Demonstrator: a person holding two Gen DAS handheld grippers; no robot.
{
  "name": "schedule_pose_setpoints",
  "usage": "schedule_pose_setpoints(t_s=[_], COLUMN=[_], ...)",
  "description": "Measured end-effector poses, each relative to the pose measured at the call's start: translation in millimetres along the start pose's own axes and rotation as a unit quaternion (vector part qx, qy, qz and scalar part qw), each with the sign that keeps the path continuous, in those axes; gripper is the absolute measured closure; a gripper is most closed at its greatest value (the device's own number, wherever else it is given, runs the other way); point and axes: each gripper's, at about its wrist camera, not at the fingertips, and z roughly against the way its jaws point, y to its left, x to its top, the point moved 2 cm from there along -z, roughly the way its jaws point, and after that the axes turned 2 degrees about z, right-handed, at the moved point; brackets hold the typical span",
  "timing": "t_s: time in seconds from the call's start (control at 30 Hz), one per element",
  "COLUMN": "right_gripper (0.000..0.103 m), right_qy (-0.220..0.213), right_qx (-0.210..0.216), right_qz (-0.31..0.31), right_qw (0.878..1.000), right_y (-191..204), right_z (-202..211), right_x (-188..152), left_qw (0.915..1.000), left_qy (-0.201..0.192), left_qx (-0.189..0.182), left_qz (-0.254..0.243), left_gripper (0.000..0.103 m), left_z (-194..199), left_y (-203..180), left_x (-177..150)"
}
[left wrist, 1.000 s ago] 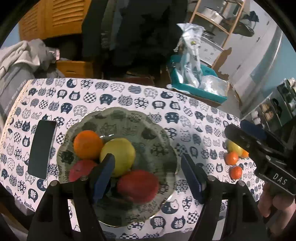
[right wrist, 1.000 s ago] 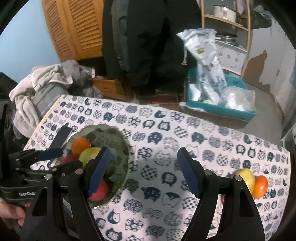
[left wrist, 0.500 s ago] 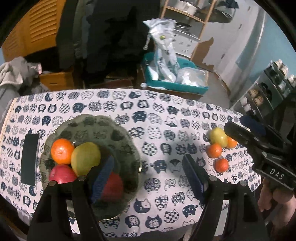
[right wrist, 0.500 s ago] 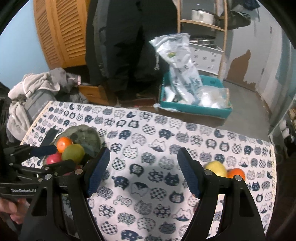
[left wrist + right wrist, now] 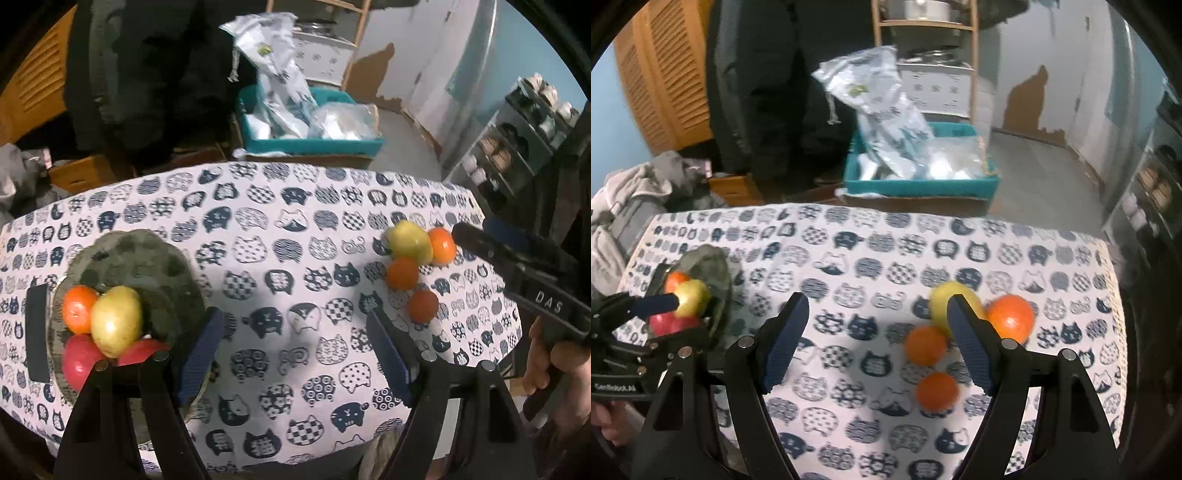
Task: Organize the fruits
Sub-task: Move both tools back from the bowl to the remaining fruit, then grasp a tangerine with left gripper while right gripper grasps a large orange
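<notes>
A dark green plate (image 5: pixel 147 258) at the table's left holds an orange (image 5: pixel 75 308), a yellow fruit (image 5: pixel 116 321) and two red apples (image 5: pixel 79 363). On the right lie a yellow-green fruit (image 5: pixel 408 242) and three oranges (image 5: pixel 402 272). My left gripper (image 5: pixel 295 354) is open and empty over the table's middle. My right gripper (image 5: pixel 877 343) is open and empty, its right finger just in front of the yellow-green fruit (image 5: pixel 945 297), the oranges (image 5: pixel 925 345) beside it. The plate (image 5: pixel 709 264) shows at the far left of the right wrist view.
A black phone (image 5: pixel 37 332) lies left of the plate. The table has a cat-print cloth (image 5: pixel 280 236). Behind it stand a teal bin with plastic bags (image 5: pixel 306 125), a person in dark clothes (image 5: pixel 155 74) and a pile of clothes (image 5: pixel 631 199).
Both grippers have moved right across the table. The plate has slid to the left of both views and the loose fruits on the right have come closer to my right gripper.
</notes>
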Motion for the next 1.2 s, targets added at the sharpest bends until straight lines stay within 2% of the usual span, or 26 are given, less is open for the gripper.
schedule_pose_setpoints(t_s=[0.37, 0.7, 0.93, 1.2], right_gripper=[0.025, 0.025, 0.025, 0.025], right_qy=[0.019, 0.049, 0.071, 0.09], right_qx=[-0.043, -0.063, -0.045, -0.009], right_qz=[-0.054, -0.111, -0.164, -0.21], right_qw=[0.997, 0.991, 0.983, 0.973], right_y=[-71.5, -136.1, -166.8, -182.5], right_z=[-7.6, -29.8, -54.3, -85.8], right_x=[-11.2, -26.2, -37.3, -43.6], left_qw=[0.9991, 0.9983, 0.997, 0.9942], left_qy=[0.024, 0.04, 0.061, 0.09], left_qx=[-0.009, -0.023, -0.035, -0.045], left_qz=[-0.033, -0.034, -0.032, -0.038], left_gripper=[0.022, 0.022, 0.022, 0.022], left_z=[-37.6, -74.8, -106.7, -142.9], left_y=[-42.1, -74.9, -97.9, -121.0], left_x=[6.2, 24.1, 33.4, 33.3])
